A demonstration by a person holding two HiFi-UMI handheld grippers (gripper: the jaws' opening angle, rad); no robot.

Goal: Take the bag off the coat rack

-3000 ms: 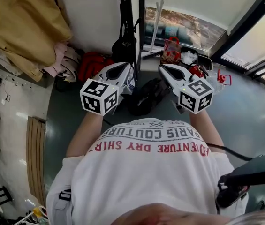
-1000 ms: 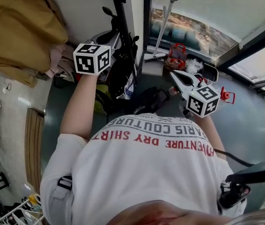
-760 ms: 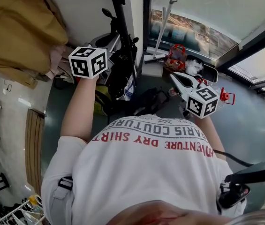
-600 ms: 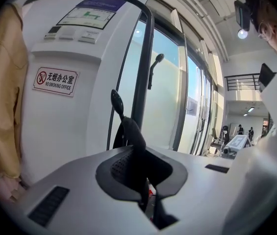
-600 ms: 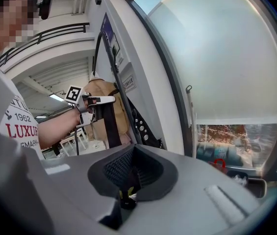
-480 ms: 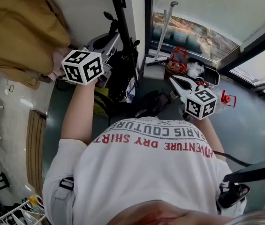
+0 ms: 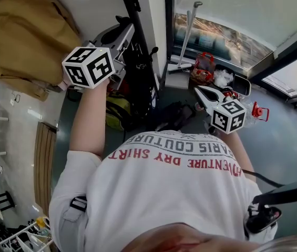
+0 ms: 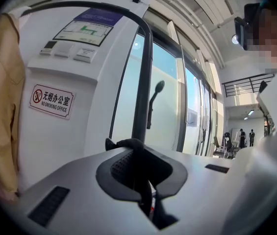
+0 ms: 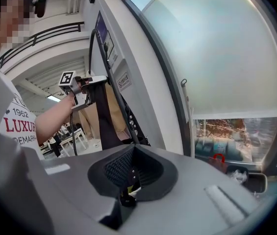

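Looking down in the head view, the left gripper (image 7: 123,35) is raised at the upper left of the frame, against the black pole of the coat rack (image 7: 129,4). The black bag (image 7: 137,75) hangs along that pole, just right of the gripper and below its tips. A tan coat (image 7: 27,35) fills the upper left corner. The right gripper (image 7: 201,92) is held low at the right of centre, well apart from the bag, pointing toward the upper left.

In the left gripper view, the left gripper (image 8: 137,155) has its jaws pinched narrow on a black strap (image 8: 128,145) of the bag, which humps over the pads at the frame's centre. The coat rack (image 8: 142,82) rises straight behind it and curves off to the upper left. A no-smoking sign (image 8: 51,101) is on the wall at left.

In the right gripper view, the right gripper (image 9: 131,173) has its jaws together with nothing between them. At upper left, the left gripper (image 9: 93,84) shows beside the coat rack (image 9: 110,77), with the bag (image 9: 104,119) dark beneath it.
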